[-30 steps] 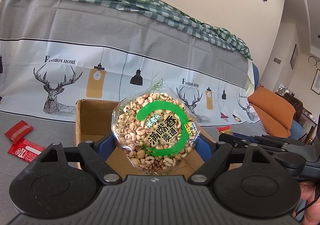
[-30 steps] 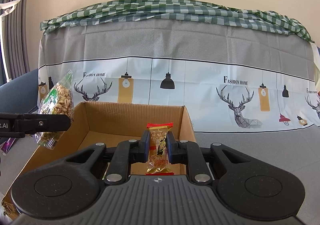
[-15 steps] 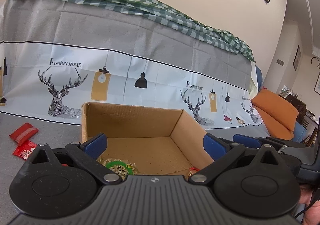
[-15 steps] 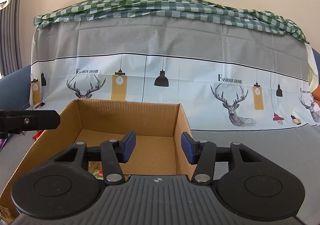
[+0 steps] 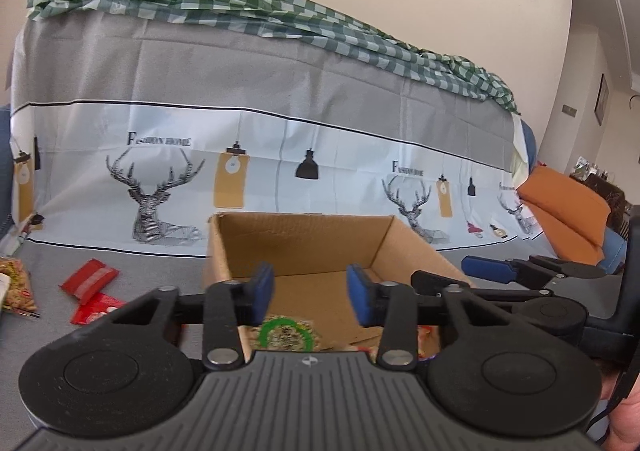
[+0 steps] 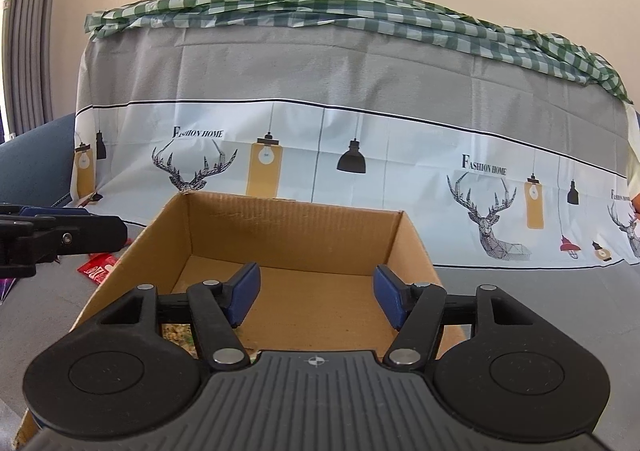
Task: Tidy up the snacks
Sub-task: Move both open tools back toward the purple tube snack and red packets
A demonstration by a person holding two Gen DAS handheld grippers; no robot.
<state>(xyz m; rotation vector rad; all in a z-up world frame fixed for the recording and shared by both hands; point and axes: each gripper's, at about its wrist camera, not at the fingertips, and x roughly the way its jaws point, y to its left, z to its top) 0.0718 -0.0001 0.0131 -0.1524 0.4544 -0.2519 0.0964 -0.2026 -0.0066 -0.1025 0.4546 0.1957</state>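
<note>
An open cardboard box stands on the grey cloth in front of both grippers. The round puffed-rice snack with a green ring lies on the box floor, partly hidden behind my left gripper; a bit of it shows in the right wrist view. A red-wrapped snack lies in the box at the right. My left gripper is open and empty over the near edge of the box. My right gripper is open and empty over the box; it also shows in the left wrist view.
Red snack packets lie on the cloth left of the box. A peanut bag lies at the far left edge. A deer-print cloth hangs behind. An orange cushion sits at the right.
Both grippers opened and dropped their snacks into the box: the left its round rice snack, the right its small red packet. Since then, the left jaws have narrowed and the right widened.
</note>
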